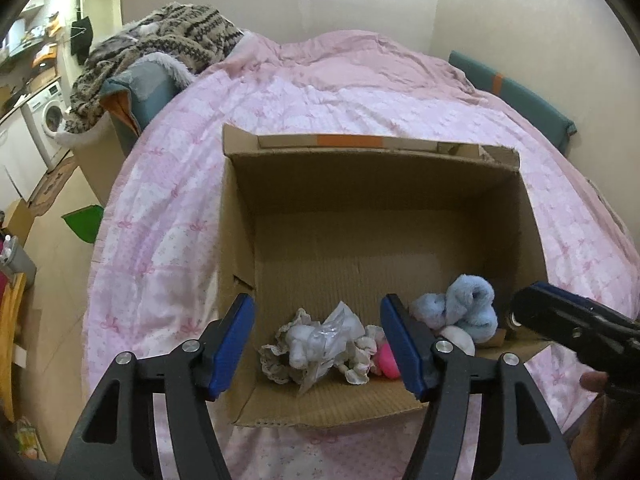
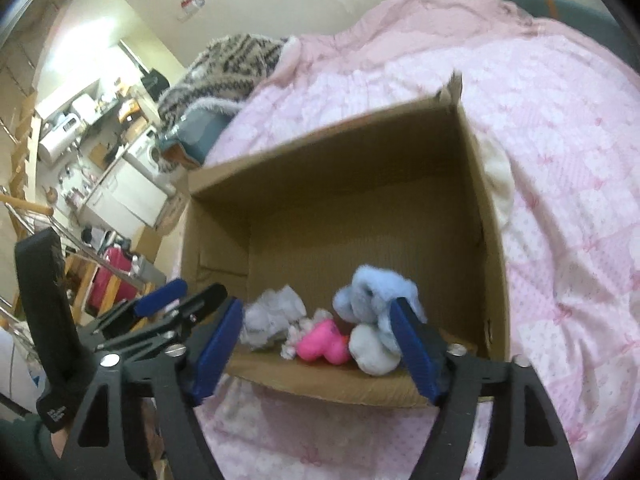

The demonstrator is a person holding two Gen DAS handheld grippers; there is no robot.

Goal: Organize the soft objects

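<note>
Grippers both hang spread over the open brown cardboard box (image 1: 240, 240) on the pink quilted bedspread (image 1: 168, 208): left gripper (image 1: 318, 344) above the white lacy bundle (image 1: 316, 344), right gripper (image 2: 316, 344) around the fluffy light-blue plush (image 2: 370, 292) and pink toy (image 2: 324, 344), pinching nothing.

Soft, even indoor light fills both views, brightest at the upper left. The cardboard box (image 1: 372, 216) is shadowed inside. Fisheye bending curves the pink bedspread (image 1: 168, 208) and darkens the corners. The left wrist view is sharp; the right wrist view is smeared by motion blur.
</note>
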